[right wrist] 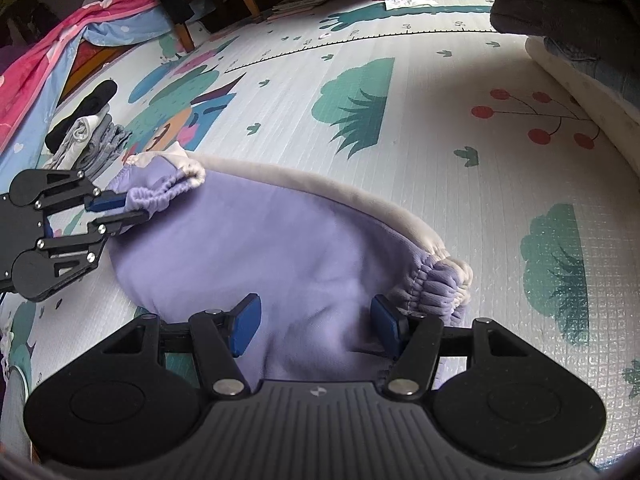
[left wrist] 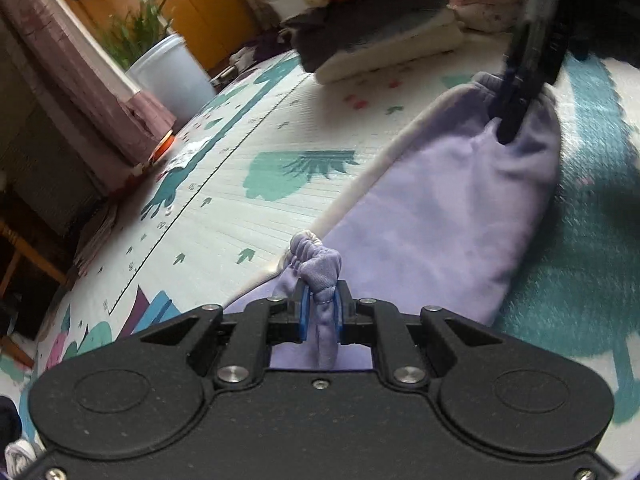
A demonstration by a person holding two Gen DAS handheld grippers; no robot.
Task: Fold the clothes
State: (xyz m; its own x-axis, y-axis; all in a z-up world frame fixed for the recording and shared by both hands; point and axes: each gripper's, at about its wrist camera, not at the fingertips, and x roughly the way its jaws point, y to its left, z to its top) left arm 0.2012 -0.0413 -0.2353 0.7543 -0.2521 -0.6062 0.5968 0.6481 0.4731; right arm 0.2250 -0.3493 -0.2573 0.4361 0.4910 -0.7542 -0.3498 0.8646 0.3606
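A lilac garment point(left wrist: 440, 216) with elastic cuffs and a cream edge lies on the patterned play mat point(left wrist: 256, 128). My left gripper point(left wrist: 320, 312) is shut on one gathered elastic end. It also shows in the right wrist view point(right wrist: 116, 210), pinching that cuff point(right wrist: 156, 196). My right gripper point(right wrist: 316, 328) is open, its blue pads point(right wrist: 246, 330) straddling the lilac garment point(right wrist: 256, 248) next to the other elastic cuff point(right wrist: 436, 280). In the left wrist view the right gripper point(left wrist: 510, 126) touches the garment's far end.
Stacks of folded clothes point(left wrist: 372, 12) sit at the mat's far side, also in the right wrist view point(right wrist: 572, 12). A small pile of folded socks point(right wrist: 86, 128) lies left. A white planter point(left wrist: 172, 76), a curtain point(left wrist: 80, 80) and a pink-blue blanket point(right wrist: 60, 52) border the mat.
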